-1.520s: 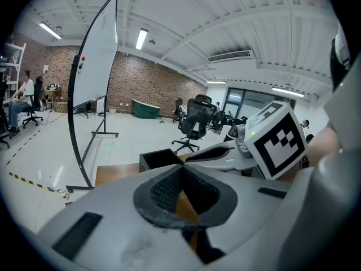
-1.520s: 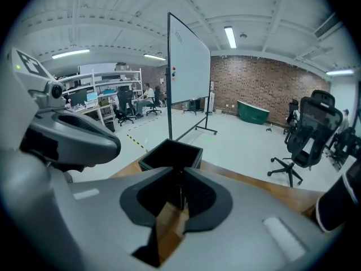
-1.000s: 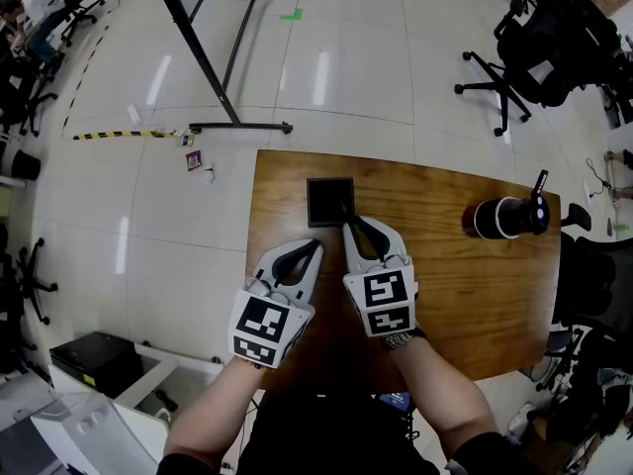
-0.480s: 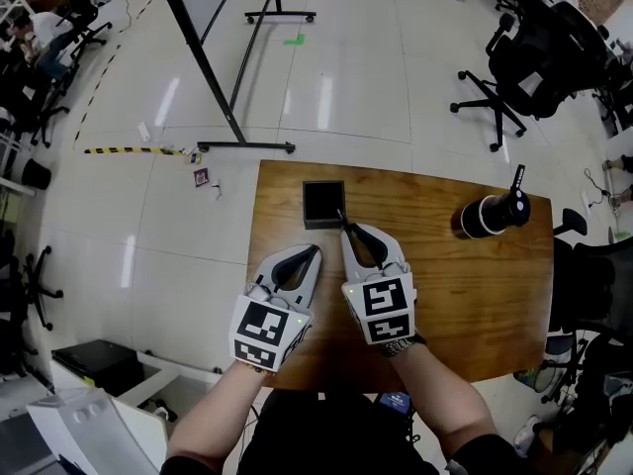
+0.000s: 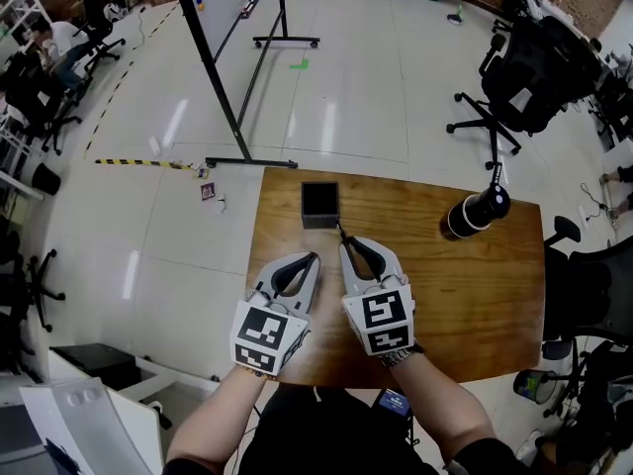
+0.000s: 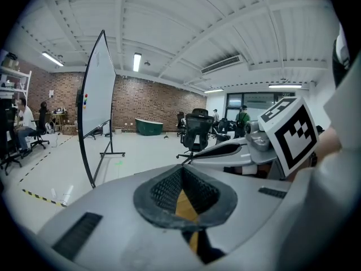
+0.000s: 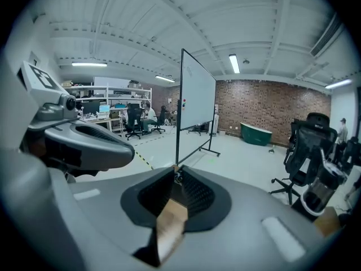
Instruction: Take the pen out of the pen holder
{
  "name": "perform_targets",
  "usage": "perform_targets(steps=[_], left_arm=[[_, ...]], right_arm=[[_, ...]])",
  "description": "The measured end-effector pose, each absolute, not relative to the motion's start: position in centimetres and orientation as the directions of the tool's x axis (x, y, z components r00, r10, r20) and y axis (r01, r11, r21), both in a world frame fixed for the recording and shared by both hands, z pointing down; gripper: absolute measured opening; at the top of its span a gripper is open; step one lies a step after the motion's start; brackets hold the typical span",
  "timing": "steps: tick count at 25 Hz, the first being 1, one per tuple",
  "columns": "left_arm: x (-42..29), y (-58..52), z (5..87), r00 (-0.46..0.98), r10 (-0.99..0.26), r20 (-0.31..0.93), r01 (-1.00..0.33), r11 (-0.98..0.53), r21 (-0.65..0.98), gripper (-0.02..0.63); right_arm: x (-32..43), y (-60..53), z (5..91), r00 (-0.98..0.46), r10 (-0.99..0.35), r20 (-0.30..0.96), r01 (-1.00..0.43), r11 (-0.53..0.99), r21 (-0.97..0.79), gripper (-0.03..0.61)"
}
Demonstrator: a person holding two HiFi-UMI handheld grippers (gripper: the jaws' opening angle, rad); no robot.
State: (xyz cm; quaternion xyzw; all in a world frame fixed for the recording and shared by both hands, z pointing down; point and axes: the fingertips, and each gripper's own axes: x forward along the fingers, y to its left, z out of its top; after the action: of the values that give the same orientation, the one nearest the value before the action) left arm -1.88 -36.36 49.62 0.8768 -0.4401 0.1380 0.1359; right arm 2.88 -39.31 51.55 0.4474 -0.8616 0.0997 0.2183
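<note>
A black square pen holder (image 5: 319, 204) stands near the far edge of the wooden table (image 5: 465, 285). My right gripper (image 5: 345, 245) hangs just on the near side of it, shut on a thin dark pen (image 5: 339, 231) whose end sticks out past the fingertips toward the holder's near right corner. In the right gripper view the pads meet around a small dark bit at the tips of the right gripper (image 7: 176, 174). My left gripper (image 5: 316, 257) floats beside it on the left, shut and empty; its pads touch at the tip of the left gripper (image 6: 180, 171).
A black cylinder with a white rim (image 5: 473, 213) lies at the table's far right. A whiteboard on a wheeled stand (image 5: 237, 67) is on the floor beyond the table, with office chairs (image 5: 519, 77) at the back right.
Both grippers have risen and drawn back toward me. The right gripper's tip, at the holder's rim a second ago, is now apart from it with the pen in its jaws.
</note>
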Motion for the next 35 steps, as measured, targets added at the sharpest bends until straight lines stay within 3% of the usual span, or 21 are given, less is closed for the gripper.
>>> perform_targets(steps=[35], left_arm=[[-0.1, -23.4, 43.1, 0.554, -0.778, 0.296, -0.813, -0.582, -0.011, 0.005]], right_arm=[[4.5, -25.0, 42.9, -0.587, -0.737, 0.334, -0.765, 0.64, 0.069, 0.038]])
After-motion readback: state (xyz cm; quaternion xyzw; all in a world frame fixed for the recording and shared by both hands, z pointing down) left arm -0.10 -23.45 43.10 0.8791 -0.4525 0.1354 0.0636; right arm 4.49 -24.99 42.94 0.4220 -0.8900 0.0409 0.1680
